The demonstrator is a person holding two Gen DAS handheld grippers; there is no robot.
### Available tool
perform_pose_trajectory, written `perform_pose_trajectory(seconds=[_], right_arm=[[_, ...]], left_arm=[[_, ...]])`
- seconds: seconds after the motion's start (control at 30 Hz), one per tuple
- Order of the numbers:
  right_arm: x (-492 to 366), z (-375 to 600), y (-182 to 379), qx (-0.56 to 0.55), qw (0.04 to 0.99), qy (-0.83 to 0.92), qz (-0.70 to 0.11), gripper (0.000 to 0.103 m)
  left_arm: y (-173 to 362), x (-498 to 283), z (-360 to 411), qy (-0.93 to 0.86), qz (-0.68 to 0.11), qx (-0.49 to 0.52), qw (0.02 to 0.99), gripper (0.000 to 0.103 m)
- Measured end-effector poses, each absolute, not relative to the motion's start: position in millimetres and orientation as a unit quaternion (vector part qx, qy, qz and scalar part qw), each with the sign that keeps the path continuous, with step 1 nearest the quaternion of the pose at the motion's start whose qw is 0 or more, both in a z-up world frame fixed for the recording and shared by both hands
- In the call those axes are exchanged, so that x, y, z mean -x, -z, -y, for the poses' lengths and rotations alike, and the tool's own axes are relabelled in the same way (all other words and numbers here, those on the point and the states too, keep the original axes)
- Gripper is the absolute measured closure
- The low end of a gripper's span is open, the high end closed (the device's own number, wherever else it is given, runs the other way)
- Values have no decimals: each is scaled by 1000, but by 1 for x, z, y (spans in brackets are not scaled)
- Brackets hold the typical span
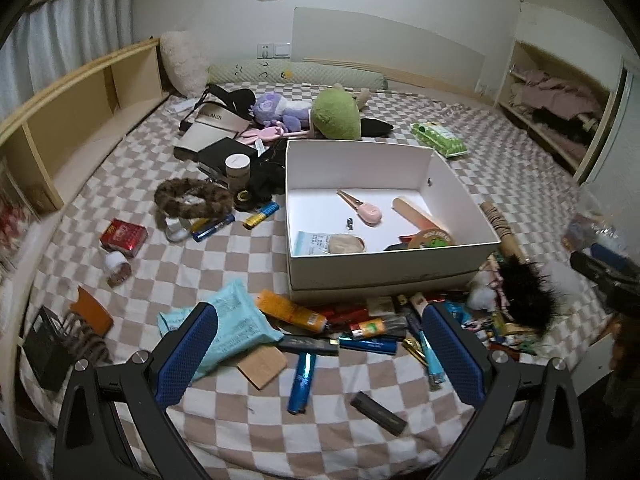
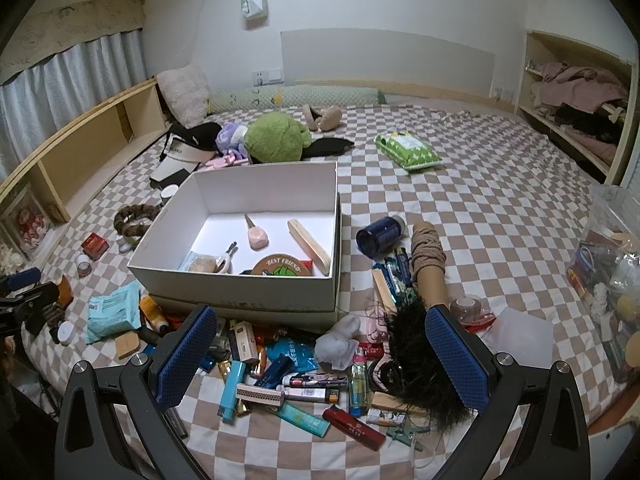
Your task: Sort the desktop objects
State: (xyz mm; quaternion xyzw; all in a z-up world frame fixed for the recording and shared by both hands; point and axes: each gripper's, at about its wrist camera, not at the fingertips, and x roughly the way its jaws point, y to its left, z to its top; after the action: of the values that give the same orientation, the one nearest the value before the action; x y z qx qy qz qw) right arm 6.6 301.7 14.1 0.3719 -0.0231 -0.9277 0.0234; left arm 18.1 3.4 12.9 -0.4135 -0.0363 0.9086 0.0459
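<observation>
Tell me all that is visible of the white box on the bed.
The white box is an open rectangular cardboard box without a lid on top; it seems to sit inside a second shallow tray, perhaps its lid. It stands upright on the checkered bedcover. Inside lie a pink-handled tool, a wooden stick and a round "BEST FRIEND" disc. Small clutter crowds its near wall.

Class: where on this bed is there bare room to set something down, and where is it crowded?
Free: the checkered sheet right of the white box, between the green wipes pack and the clothes shelf. Also between the red packet and the box. Crowded: the lighter pile in front of the box.
</observation>
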Motion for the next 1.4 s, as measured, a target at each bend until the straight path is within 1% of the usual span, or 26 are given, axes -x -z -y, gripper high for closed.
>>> perform_pose_trajectory(seconds=[0.13,0.33,0.5,0.7,0.83,0.97,1.07,1.2,1.4], right_arm=[[-15,-300,-21,-357,23,934,24,0],[-23,-307,-35,-341,19,938,53,0],[-27,-311,-46,-321,14,945,64,0],[-23,-311,-63,-309,12,950,42,0],[-9,-313,-73,-324,21,945,39,0],[11,-319,-75,-345,34,936,61,0],[25,-322,-67,-359,39,929,79,0],[38,-328,-41,-376,42,922,87,0],[45,-337,-12,-413,47,906,83,0]], left_arm=[[-18,-25,5,-911,51,407,46,0],[-30,-29,32,-907,91,409,46,0],[-42,-25,55,-913,68,401,12,0],[-42,-7,79,-907,59,416,-3,0],[-19,12,86,-887,67,456,-2,0],[22,33,94,-857,70,510,-2,0],[50,43,100,-847,23,532,2,0],[73,50,110,-845,-37,533,32,0],[95,66,118,-838,-62,528,124,0]])
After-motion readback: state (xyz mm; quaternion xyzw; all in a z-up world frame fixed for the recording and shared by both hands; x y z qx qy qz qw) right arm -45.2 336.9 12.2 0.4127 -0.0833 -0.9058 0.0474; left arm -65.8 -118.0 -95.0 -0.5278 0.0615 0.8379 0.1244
